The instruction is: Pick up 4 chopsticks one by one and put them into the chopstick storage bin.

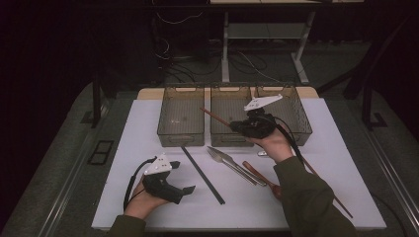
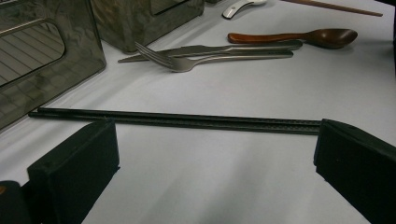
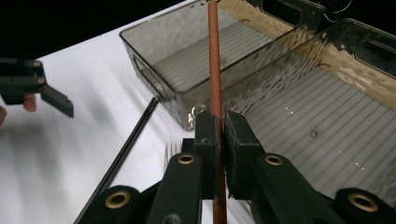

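My right gripper (image 1: 233, 126) hangs over the front wall of the middle bin (image 1: 228, 137), shut on a brown wooden chopstick (image 1: 213, 116) that slants up to the left. In the right gripper view the two pads (image 3: 209, 135) pinch this chopstick (image 3: 215, 70) upright in front of the bins. My left gripper (image 1: 182, 177) rests low at the table's front left, with its jaws wide apart and nothing between them. A pair of black chopsticks (image 2: 177, 120) lies across the table just beyond its tips (image 2: 215, 144).
Three smoky see-through bins (image 1: 181, 118) stand in a row at the back of the white table. A metal fork (image 2: 187, 63), a knife (image 2: 210, 49), a wooden spoon (image 2: 299, 36) and a white spoon (image 2: 240, 7) lie mid-table. Another brown chopstick (image 1: 326, 187) lies at the right.
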`<state>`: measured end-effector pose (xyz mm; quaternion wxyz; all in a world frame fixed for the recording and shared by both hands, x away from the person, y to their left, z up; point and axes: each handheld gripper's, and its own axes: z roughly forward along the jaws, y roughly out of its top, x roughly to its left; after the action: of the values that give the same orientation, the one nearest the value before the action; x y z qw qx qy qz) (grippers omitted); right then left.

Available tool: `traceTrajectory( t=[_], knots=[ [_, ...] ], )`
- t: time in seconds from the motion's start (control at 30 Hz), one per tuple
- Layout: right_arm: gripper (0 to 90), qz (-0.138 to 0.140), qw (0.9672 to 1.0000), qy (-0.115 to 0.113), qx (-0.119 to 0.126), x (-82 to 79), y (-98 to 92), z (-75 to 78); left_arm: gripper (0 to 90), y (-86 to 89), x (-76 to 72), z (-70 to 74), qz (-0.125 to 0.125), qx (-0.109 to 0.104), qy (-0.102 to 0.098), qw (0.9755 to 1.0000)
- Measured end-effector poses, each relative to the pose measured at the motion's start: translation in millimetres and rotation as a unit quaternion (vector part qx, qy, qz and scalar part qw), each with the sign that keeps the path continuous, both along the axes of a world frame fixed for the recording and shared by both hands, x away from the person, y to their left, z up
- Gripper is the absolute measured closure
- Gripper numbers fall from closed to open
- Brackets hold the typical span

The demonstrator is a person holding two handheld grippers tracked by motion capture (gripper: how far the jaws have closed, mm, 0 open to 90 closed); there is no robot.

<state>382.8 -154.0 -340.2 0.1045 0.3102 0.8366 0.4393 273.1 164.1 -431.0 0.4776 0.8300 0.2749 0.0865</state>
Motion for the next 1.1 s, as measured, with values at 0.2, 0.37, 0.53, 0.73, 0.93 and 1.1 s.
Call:
traceTrajectory(
  t=[0.2, 0.37, 0.53, 0.73, 0.93, 1.1],
  knots=[
    [84.0, -0.002, 1.0, -0.005, -0.003, 9.7, 15.7, 4.5, 0.0, -0.1, -0.1, 0.1, -0.001, 0.0, 0.0, 1.0],
    [84.0, -0.007, 0.9999, -0.006, -0.012, 19.1, 31.4, 6.9, 0.0, 0.3, 0.1, 0.1, -0.003, 0.001, 0.0, 1.0],
    [84.0, -0.014, 0.9998, -0.003, -0.015, 29.9, 45.9, 8.9, 0.0, 0.0, -0.2, 0.0, -0.003, -0.003, 0.0, 1.0],
    [83.9, -0.017, 0.9997, 0.004, -0.017, 41.9, 63.1, 10.5, 0.0, 0.4, 0.1, 0.0, -0.004, -0.002, -0.002, 1.0],
    [84.0, -0.021, 0.9993, 0.012, -0.027, 53.8, 83.3, 9.2, 0.0, 0.2, -0.3, 0.2, -0.006, -0.003, -0.001, 1.0],
    [84.0, -0.028, 0.9986, 0.025, -0.038, 63.8, 99.7, 1.3, 0.0, 1.2, -0.1, 0.8, -0.008, -0.003, -0.002, 1.0]
  ],
)
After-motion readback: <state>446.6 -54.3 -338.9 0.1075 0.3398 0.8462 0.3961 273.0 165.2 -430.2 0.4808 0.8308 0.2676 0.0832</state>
